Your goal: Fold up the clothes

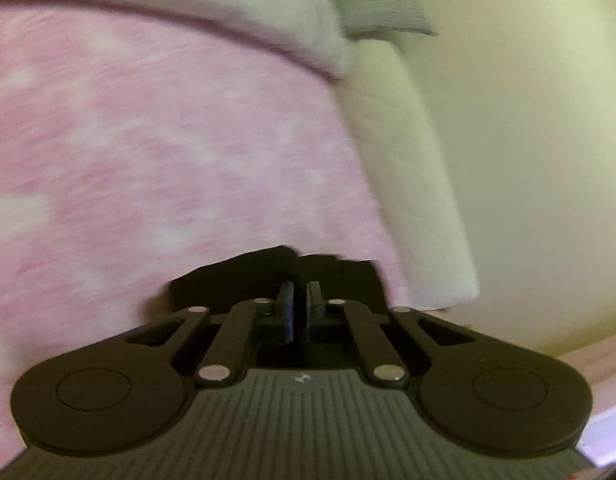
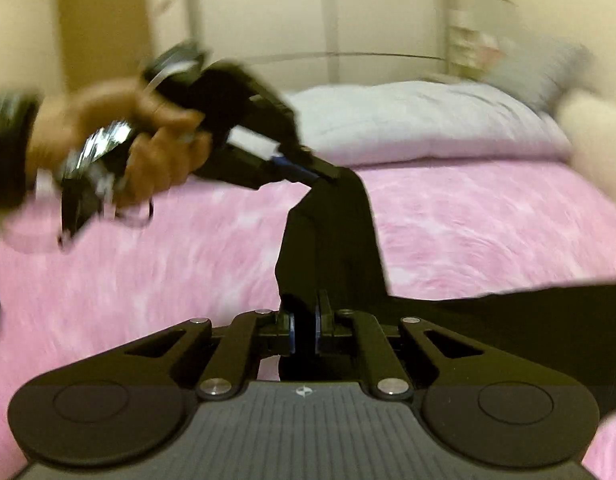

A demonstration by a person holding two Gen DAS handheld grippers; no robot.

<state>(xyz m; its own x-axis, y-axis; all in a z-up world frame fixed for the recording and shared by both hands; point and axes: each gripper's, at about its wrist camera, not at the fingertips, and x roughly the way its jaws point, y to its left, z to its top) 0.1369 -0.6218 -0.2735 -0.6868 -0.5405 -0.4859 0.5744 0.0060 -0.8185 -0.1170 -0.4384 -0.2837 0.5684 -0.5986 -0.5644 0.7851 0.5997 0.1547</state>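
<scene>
The left hand-held gripper [image 1: 300, 292] is pinching a black garment [image 2: 331, 240], its jaws drawn together on a bunched edge of the cloth that is showing just beyond the fingertips in the left wrist view. In the right wrist view this same hand-held gripper is appearing at the left, carried by a person's hand [image 2: 120, 140], with its tips clamped on the far upper corner of the garment, which is hanging lifted above the bed.

The right hand-held gripper [image 2: 306, 320] is holding the near part of the same black garment, its jaws narrowed onto the fabric, which is filling the slim gap between the blue-edged pads. From there the cloth is stretching up and away as a taut dark strip towards the left hand-held gripper, while another part is trailing off to the right edge of the view, low over the bed.

A pink mottled blanket [image 2: 487, 220] is covering the bed beneath the garment. A pale pillow [image 2: 419, 120] is lying at the far end of the bed, against a cream wall [image 2: 268, 12]. Both views are blurring heavily, so fine detail of the garment is not readable.
</scene>
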